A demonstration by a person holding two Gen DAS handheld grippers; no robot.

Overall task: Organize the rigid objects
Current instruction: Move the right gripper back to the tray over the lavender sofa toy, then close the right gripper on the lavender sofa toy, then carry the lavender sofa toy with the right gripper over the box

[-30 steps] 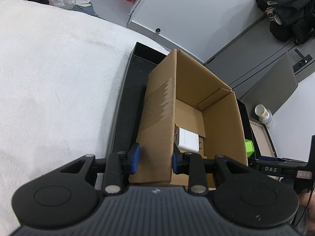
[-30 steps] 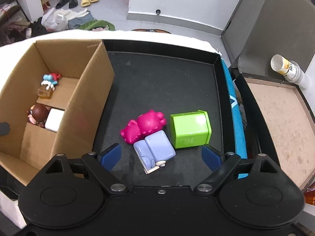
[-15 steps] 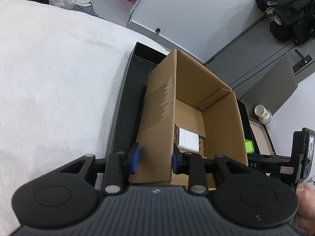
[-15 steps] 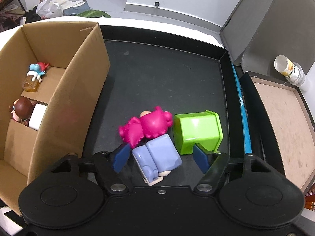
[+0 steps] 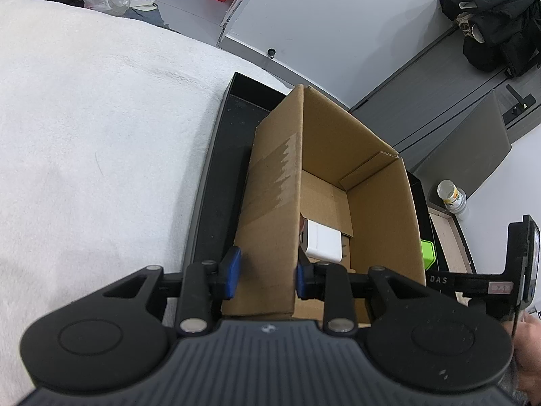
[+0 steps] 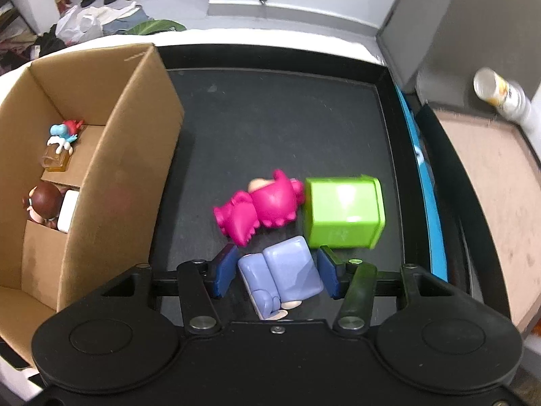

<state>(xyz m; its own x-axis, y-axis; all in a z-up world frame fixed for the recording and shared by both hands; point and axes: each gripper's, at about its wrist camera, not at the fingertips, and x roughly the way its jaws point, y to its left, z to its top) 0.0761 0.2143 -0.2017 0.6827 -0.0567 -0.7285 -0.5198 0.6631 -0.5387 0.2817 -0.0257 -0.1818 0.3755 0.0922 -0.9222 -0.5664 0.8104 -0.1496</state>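
Observation:
My left gripper [image 5: 267,275] is shut on the near left wall of the open cardboard box [image 5: 270,203], which stands on a black tray [image 5: 223,169]. A white block [image 5: 323,242] lies inside the box. In the right wrist view, a lavender toy figure [image 6: 280,274] lies on the tray [image 6: 270,118]. My right gripper [image 6: 276,271] straddles it. Its jaws are closing, and the pads sit almost against the toy's sides. Just beyond lie a pink dinosaur toy [image 6: 263,206] and a green box [image 6: 345,213]. The cardboard box [image 6: 128,186] stands to the left.
Inside the box are a blue-and-red figure [image 6: 64,132], a brown-haired figure [image 6: 42,199] and the white block [image 6: 67,209]. A white cloth [image 5: 101,135] covers the surface left of the tray. A wooden tray [image 6: 490,186] and a tipped cup [image 6: 500,94] lie to the right.
The right gripper's jaws have narrowed from wide apart to close around the lavender toy, and it has come nearer to the toys. The left gripper has kept still on the box wall.

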